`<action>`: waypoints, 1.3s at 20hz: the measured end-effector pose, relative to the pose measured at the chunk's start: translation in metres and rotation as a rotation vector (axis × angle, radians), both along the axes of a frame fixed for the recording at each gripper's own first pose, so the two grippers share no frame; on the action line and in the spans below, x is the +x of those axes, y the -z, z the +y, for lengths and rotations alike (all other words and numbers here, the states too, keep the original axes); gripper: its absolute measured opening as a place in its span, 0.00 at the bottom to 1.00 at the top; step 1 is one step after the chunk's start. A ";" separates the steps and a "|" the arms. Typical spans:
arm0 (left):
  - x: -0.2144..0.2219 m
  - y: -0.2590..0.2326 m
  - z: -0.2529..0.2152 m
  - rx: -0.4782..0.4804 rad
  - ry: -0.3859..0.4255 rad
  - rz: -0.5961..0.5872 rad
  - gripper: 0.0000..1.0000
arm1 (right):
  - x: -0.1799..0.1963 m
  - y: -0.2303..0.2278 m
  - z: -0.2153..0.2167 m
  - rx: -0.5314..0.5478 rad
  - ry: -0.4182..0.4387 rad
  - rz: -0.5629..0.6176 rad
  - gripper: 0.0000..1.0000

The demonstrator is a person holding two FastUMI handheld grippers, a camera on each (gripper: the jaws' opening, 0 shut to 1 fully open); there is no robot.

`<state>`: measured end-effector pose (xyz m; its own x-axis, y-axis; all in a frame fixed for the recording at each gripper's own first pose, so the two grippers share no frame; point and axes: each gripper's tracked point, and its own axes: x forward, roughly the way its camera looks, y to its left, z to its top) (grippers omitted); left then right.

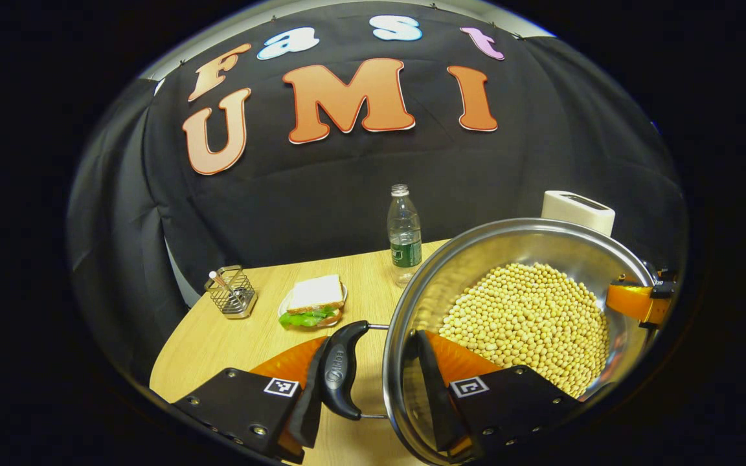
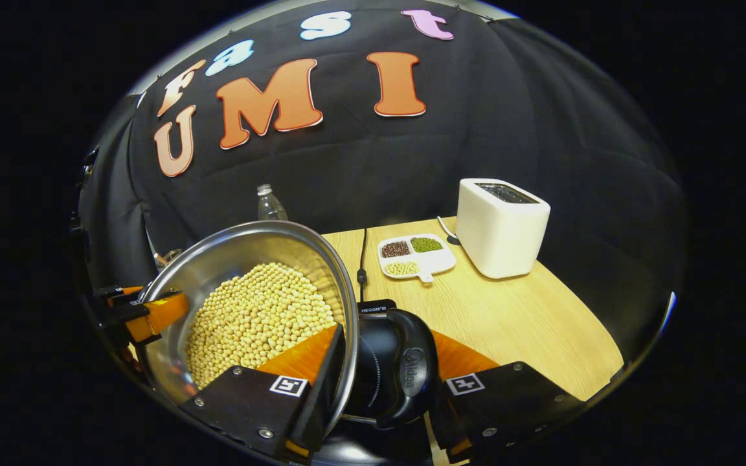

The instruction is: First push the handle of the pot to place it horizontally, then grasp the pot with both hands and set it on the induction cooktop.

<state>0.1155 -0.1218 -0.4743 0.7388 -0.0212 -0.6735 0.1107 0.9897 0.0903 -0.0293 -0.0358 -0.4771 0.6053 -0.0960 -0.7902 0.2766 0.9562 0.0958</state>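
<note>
Gripper fingers of the left gripper (image 1: 368, 388) at the bottom of the left gripper view straddle the pot's (image 1: 515, 259) near handle (image 1: 342, 370) and rim, one finger outside the handle and one inside the wall, grasping it. At the bottom of the right gripper view, the right gripper (image 2: 383, 395) likewise clamps the other handle (image 2: 405, 375) and rim of the pot, which is tilted and full of soybeans (image 2: 256, 317). Farther back on the wooden surface (image 2: 509, 310) sit a sandwich (image 1: 313, 301), wire holder (image 1: 232, 292) and bottle (image 1: 404, 236) at centre-left, and a divided dish (image 2: 417, 257) and white toaster (image 2: 501, 226) at centre-right.
</note>
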 end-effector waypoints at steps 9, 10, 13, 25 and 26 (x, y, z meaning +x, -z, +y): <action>0.007 0.029 -0.019 0.001 0.022 0.021 0.69 | 0.000 0.026 -0.016 0.016 0.017 0.021 0.64; 0.008 0.031 -0.021 0.001 0.025 0.024 0.69 | 0.000 0.029 -0.017 0.017 0.020 0.028 0.64; 0.007 0.038 -0.026 -0.003 0.032 0.034 0.69 | 0.001 0.032 -0.019 0.017 0.027 0.037 0.63; 0.007 0.052 -0.029 -0.003 0.047 0.051 0.69 | -0.004 0.043 -0.021 0.048 0.057 0.061 0.64; 0.007 0.053 -0.029 -0.005 0.046 0.055 0.69 | -0.003 0.043 -0.022 0.052 0.058 0.061 0.63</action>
